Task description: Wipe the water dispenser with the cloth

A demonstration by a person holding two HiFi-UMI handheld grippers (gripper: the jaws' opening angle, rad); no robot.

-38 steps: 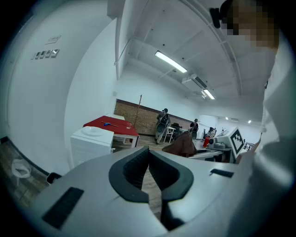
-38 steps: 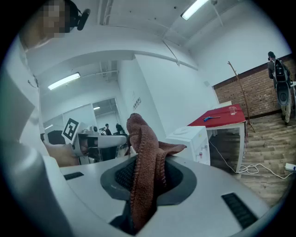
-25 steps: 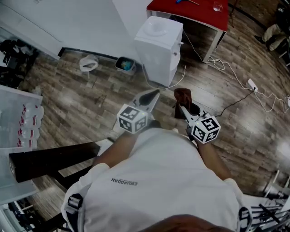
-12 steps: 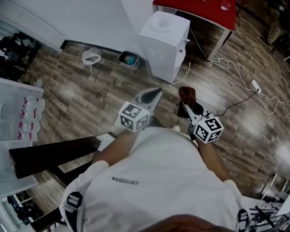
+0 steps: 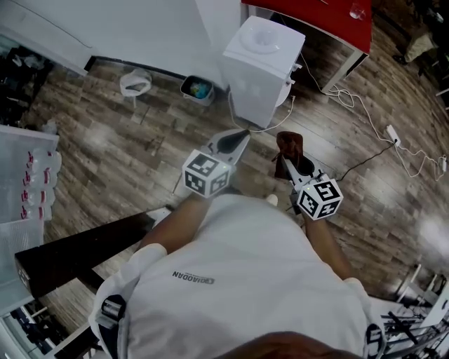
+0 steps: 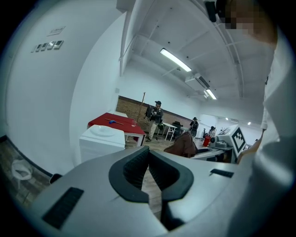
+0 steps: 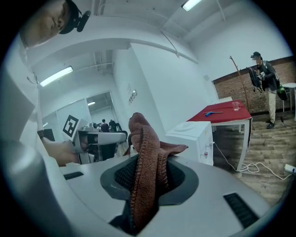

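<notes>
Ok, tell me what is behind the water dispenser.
A red table stands behind the water dispenser, with a glass on it. The dispenser's own back, and anything right against it, is hidden.

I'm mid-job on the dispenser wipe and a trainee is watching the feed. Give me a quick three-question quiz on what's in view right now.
1. Multiple choice: what does the right gripper hold? A) a brown cloth B) a cup C) a cable.
2. True or false: the cloth is touching the white water dispenser.
3. Fill in: the left gripper has its jaws ____, with nothing between them.
Key: 1 A. 2 false: the dispenser stands apart from the cloth, ahead of both grippers. 3 together.
</notes>
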